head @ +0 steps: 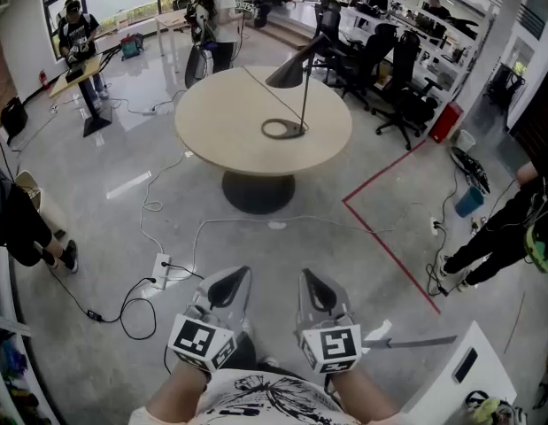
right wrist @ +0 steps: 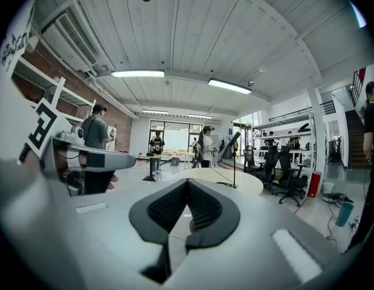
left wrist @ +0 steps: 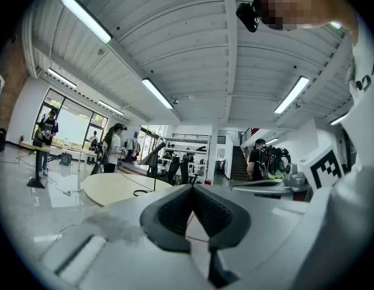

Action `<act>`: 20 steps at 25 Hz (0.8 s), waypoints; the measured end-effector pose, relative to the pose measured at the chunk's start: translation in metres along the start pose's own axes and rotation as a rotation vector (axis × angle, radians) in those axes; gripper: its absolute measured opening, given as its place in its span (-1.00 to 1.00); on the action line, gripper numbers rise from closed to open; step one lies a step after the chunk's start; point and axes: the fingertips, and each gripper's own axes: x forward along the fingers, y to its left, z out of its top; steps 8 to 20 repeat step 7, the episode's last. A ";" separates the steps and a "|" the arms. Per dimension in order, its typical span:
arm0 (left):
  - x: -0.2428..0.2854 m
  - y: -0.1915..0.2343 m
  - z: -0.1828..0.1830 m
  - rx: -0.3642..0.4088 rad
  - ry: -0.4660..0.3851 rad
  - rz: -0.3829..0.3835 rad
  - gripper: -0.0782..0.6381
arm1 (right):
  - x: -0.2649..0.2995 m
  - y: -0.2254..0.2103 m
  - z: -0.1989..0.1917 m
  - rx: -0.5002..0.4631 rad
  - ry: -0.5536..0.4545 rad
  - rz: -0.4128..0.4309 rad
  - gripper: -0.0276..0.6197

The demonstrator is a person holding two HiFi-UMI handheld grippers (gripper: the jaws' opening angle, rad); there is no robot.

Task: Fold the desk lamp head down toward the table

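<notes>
A dark desk lamp stands on the round beige table (head: pixel 220 118), several steps ahead of me. Its cone head (head: pixel 287 73) is raised on a thin pole above a ring base (head: pixel 282 129). A cord runs from the lamp across the tabletop. My left gripper (head: pixel 241 273) and right gripper (head: pixel 307 277) hang close to my body, far from the table, both shut and empty. The left gripper view shows its jaws (left wrist: pixel 191 187) meeting at the tip, with the lamp (left wrist: pixel 151 157) small beyond. The right gripper view shows the same: jaws (right wrist: pixel 187 181) together, lamp (right wrist: pixel 230 145) in the distance.
A power strip (head: pixel 160 268) and loose cables lie on the floor between me and the table. A red tape line (head: pixel 380 237) runs at right. Black office chairs (head: pixel 380 60) stand behind the table. People stand around the room. A white cabinet (head: pixel 459 370) is at my right.
</notes>
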 end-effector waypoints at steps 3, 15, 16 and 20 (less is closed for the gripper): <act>0.002 0.000 0.000 -0.002 0.004 0.001 -0.77 | 0.002 -0.001 -0.001 0.002 0.004 0.003 -0.89; 0.007 -0.001 -0.001 0.002 0.006 0.001 -0.77 | 0.005 -0.004 -0.005 0.012 0.008 0.003 -0.89; 0.007 -0.001 -0.001 0.002 0.006 0.001 -0.77 | 0.005 -0.004 -0.005 0.012 0.008 0.003 -0.89; 0.007 -0.001 -0.001 0.002 0.006 0.001 -0.77 | 0.005 -0.004 -0.005 0.012 0.008 0.003 -0.89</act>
